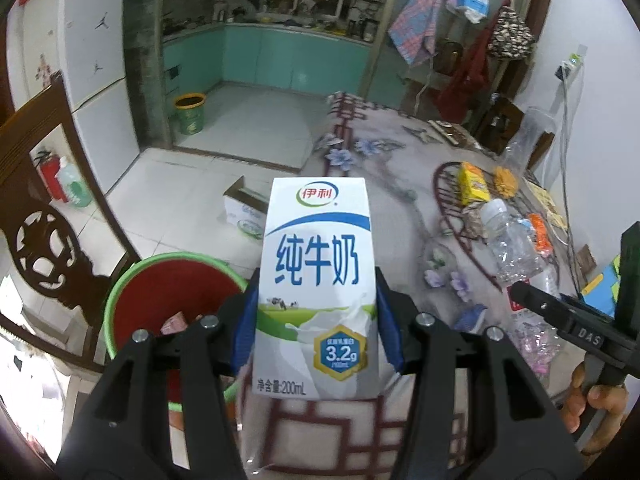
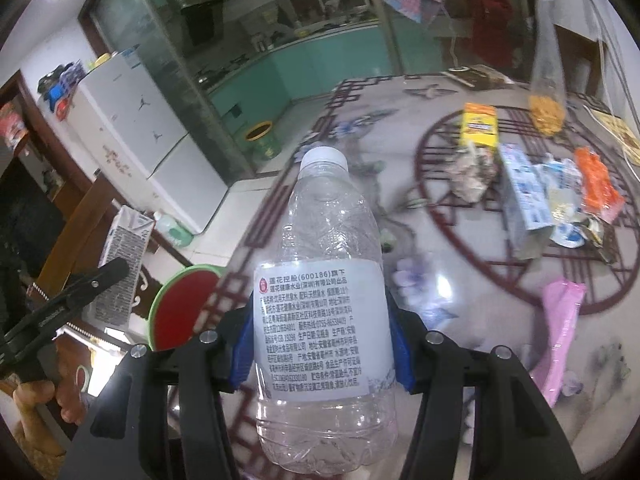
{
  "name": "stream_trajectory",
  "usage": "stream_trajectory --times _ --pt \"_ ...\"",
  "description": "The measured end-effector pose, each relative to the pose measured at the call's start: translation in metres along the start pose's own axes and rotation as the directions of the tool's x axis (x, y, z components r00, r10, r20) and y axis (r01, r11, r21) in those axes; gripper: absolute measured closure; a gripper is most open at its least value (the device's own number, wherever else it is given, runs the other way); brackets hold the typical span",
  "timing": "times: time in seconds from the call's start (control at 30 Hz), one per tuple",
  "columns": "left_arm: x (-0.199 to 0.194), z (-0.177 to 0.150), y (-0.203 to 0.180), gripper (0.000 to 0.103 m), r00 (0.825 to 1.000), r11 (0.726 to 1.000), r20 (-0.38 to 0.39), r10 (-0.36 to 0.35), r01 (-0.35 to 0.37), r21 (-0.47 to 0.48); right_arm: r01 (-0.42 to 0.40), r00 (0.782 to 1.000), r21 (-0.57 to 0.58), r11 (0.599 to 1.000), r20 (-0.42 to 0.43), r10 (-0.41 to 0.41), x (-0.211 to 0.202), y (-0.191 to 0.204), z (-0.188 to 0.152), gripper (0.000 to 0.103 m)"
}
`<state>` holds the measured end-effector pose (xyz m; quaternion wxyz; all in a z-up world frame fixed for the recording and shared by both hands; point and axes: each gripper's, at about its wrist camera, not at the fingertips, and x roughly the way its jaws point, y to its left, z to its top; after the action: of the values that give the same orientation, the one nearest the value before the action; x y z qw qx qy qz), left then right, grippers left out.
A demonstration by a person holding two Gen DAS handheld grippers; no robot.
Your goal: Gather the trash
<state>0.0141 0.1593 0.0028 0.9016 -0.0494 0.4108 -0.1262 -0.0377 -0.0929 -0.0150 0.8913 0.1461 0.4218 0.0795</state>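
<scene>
At the far left of the left wrist view stood a carved wooden chair (image 1: pixel 44 240), and just right of it, on the floor, a green-rimmed red bin (image 1: pixel 160 300) with a pinkish scrap lying inside. The left claw (image 1: pixel 316 320) gripped a white-and-blue milk carton (image 1: pixel 316 280) upright, its blue pads pressed against both sides, at the edge of the desk (image 1: pixel 380 168) beside the bin. Further right, a heap of wrappers lay on the patterned desk cover, among them a yellow packet (image 1: pixel 474 184).

In the right wrist view, the same carton (image 2: pixel 120 268) showed at the left in the other claw, with the bin's rim (image 2: pixel 176 308) peeking past the desk edge. The right claw (image 2: pixel 322 344) held a clear capped plastic bottle (image 2: pixel 324 300) by its label, pads tight on either side. To the right, a pink wrapper (image 2: pixel 560 332) lay on the desk, and beyond it a flattened blue-and-white carton (image 2: pixel 524 196) and an orange wrapper (image 2: pixel 598 184).
</scene>
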Motion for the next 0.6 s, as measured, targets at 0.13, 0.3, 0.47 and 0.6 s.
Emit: stream_trajectory --times 0.13,0.3,0.47,0.6 --pt "0.001 -0.003 0.021 0.054 1.0 0.999 -0.011 0.024 -0.025 -0.031 -0.027 1.0 -0.032 0.999 -0.011 0.027 0.011 0.024 0.001 0.05" --pt "0.003 -0.006 0.045 0.054 0.998 0.996 -0.026 0.059 -0.06 -0.067 -0.059 0.998 -0.06 0.996 -0.017 0.058 0.023 0.049 0.003 0.05" --pt "0.002 -0.008 0.06 0.054 0.996 0.993 -0.032 0.079 -0.082 -0.09 -0.112 0.993 -0.069 0.991 -0.04 0.109 0.039 0.071 0.006 0.05" --pt "0.001 -0.009 0.076 0.054 0.994 0.986 -0.033 0.101 -0.104 -0.127 -0.164 0.985 -0.071 0.984 -0.072 0.158 0.056 0.091 0.011 0.05"
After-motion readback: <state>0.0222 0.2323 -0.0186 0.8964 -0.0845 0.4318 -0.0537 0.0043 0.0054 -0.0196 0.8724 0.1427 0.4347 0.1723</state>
